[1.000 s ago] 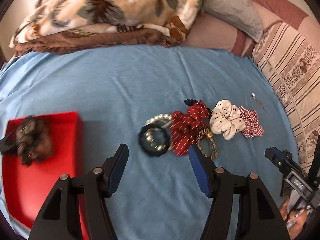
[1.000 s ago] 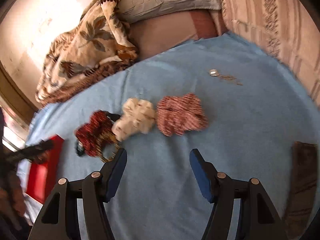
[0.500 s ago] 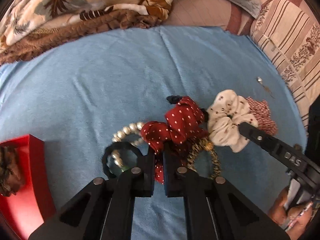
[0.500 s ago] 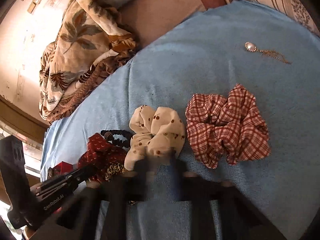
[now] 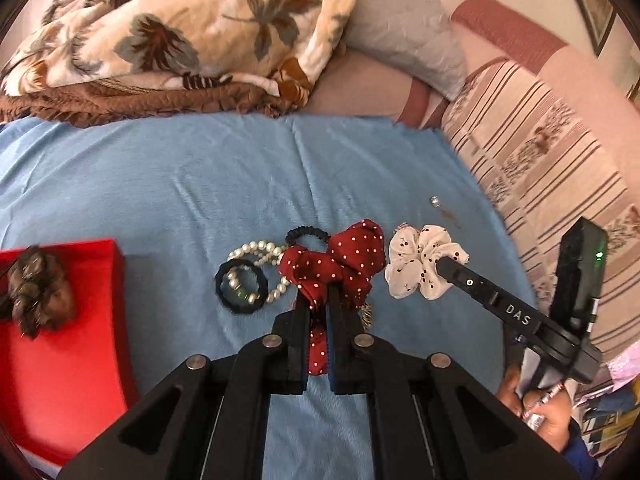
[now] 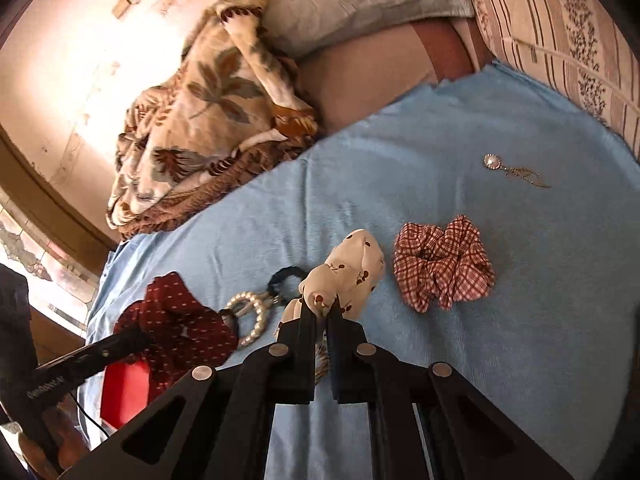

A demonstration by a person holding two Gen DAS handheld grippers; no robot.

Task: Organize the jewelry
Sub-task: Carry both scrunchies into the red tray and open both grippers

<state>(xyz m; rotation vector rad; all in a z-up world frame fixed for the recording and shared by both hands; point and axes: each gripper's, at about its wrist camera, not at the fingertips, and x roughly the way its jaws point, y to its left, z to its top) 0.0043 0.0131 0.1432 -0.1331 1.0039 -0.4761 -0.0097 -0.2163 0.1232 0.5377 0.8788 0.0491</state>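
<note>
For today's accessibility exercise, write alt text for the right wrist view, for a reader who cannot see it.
The right gripper is shut on a white cherry-print scrunchie over a blue sheet. A red checked scrunchie lies to its right, an earring beyond; to its left the left gripper holds a red dotted scrunchie near a pearl bracelet.

bed: blue sheet [image 5: 200, 184] | on it: checked scrunchie [image 6: 442, 264]; pearl bracelet [image 5: 260, 250]; red box [image 5: 80, 344]

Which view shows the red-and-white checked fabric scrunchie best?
The right wrist view: the red-and-white checked fabric scrunchie lies whole and unobstructed on the light blue cloth. In the left wrist view it is almost entirely hidden behind the cream cherry-print scrunchie; only a sliver shows.
</note>
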